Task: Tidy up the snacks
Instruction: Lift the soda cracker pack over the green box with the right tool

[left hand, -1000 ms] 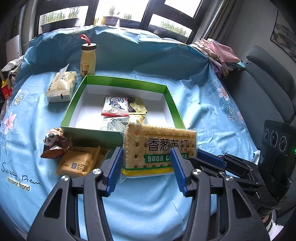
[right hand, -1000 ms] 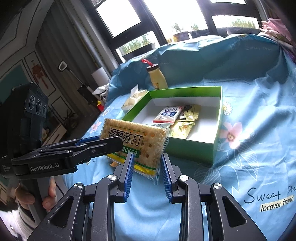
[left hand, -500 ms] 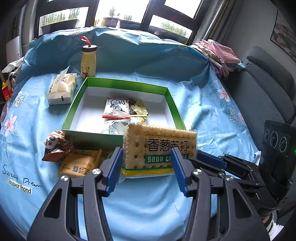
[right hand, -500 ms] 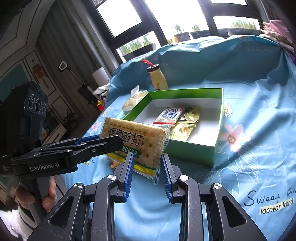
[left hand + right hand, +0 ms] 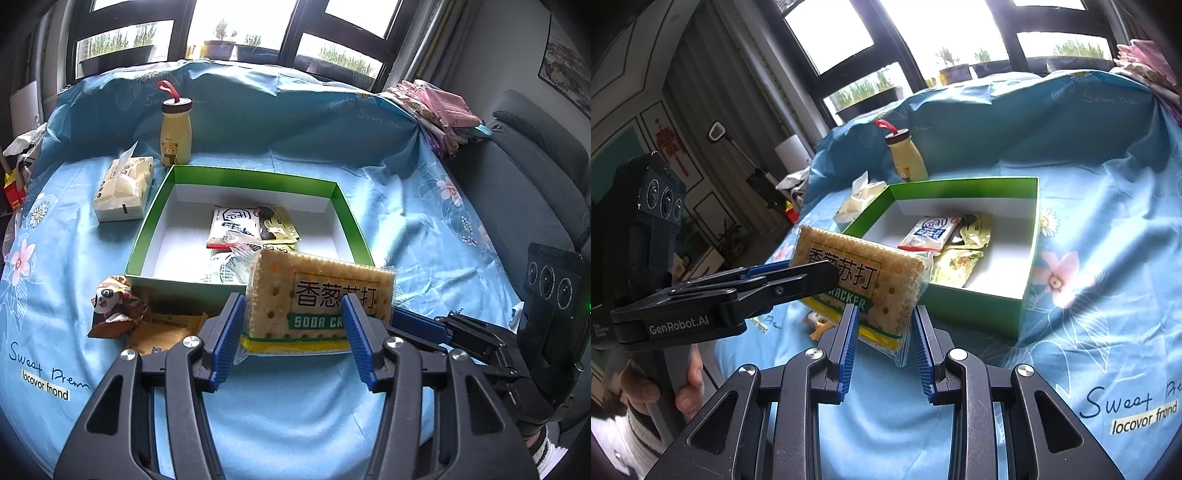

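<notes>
While the right tool (image 5: 882, 328) pinches the cracker pack (image 5: 319, 301), the left tool (image 5: 295, 325) straddles it, spread.

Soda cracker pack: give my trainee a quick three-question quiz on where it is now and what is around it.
1. True or false: the soda cracker pack lies inside the green box.
2. What stands just beyond the box's far left corner? A) yellow bottle B) mug C) kettle
3. Which gripper's pads pinch the pack's narrow end?
Key: 1 false, it is held up in front of the box; 2 A; 3 right gripper.
</notes>
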`<state>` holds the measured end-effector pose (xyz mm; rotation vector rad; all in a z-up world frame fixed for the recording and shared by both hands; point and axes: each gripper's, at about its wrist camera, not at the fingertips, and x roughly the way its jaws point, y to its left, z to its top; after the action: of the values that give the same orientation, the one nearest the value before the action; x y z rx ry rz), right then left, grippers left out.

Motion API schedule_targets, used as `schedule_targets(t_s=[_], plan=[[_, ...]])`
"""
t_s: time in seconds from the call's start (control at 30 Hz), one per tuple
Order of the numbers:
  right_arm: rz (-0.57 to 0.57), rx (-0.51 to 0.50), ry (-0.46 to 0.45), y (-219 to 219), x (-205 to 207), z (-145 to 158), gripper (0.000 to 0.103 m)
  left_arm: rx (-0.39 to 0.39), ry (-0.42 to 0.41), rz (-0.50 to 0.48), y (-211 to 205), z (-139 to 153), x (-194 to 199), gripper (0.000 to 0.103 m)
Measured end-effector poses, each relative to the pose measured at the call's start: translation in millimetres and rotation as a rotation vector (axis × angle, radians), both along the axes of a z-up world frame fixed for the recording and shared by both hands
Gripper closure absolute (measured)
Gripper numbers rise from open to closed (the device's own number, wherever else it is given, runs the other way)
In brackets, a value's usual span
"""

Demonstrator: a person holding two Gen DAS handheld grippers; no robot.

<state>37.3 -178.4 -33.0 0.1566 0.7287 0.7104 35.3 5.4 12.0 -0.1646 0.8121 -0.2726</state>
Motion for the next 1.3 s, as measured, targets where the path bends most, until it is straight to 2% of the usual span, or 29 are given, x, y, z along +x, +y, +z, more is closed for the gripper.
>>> schedule_targets(t_s=[0.33,1.3], plan=[[-0.004,0.003,0.005,0.2,4.5,-0.8,0.072,0.001,0.004,0.001,0.6,-2.3,11.8,0.049],[-0.034,0.011,0.024,9.2,83.8,-17.9,0.071,0.005,0.03,-0.007,3.4,-19.9,88.3,0.049]])
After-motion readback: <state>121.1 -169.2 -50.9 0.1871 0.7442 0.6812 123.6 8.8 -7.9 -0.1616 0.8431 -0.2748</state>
